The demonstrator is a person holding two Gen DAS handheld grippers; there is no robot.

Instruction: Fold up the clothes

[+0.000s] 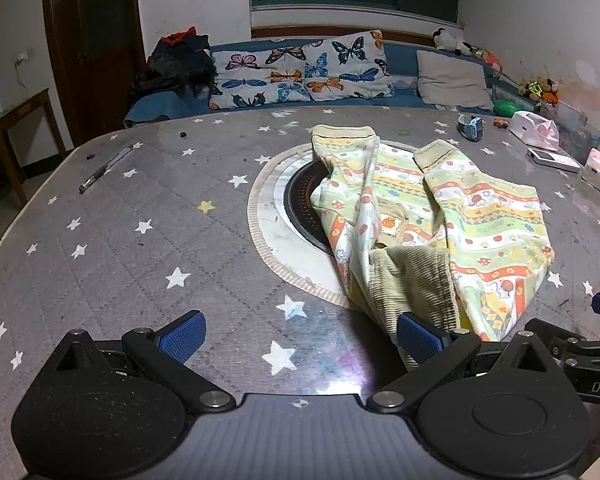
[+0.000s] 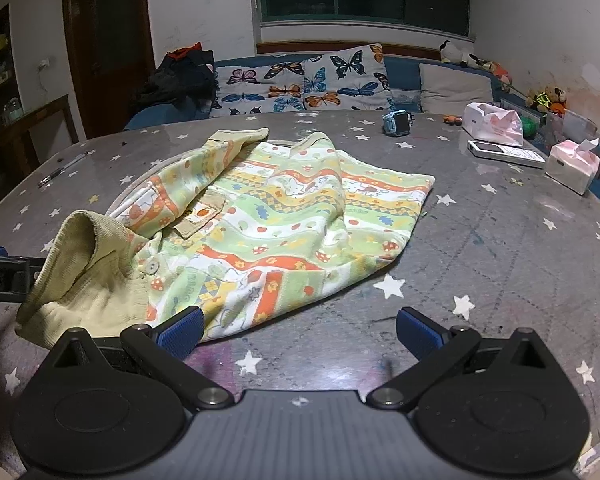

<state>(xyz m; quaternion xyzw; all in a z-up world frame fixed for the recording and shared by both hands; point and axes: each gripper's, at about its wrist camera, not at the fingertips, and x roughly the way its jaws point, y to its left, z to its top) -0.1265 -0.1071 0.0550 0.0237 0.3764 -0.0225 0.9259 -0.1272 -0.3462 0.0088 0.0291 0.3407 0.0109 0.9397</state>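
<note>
Holding my left gripper (image 1: 300,336) and right gripper (image 2: 300,332) spread, empty, flanking shirt (image 2: 284,220) collar; shirt lying rumpled mid-table (image 2: 520,240). Risking, probably, pinching several layers, dragging sleeves askew.

Table (image 2: 500,248) w/ shirt (image 2: 284,216), pen (image 1: 106,168), tissues (image 2: 572,168).
</note>
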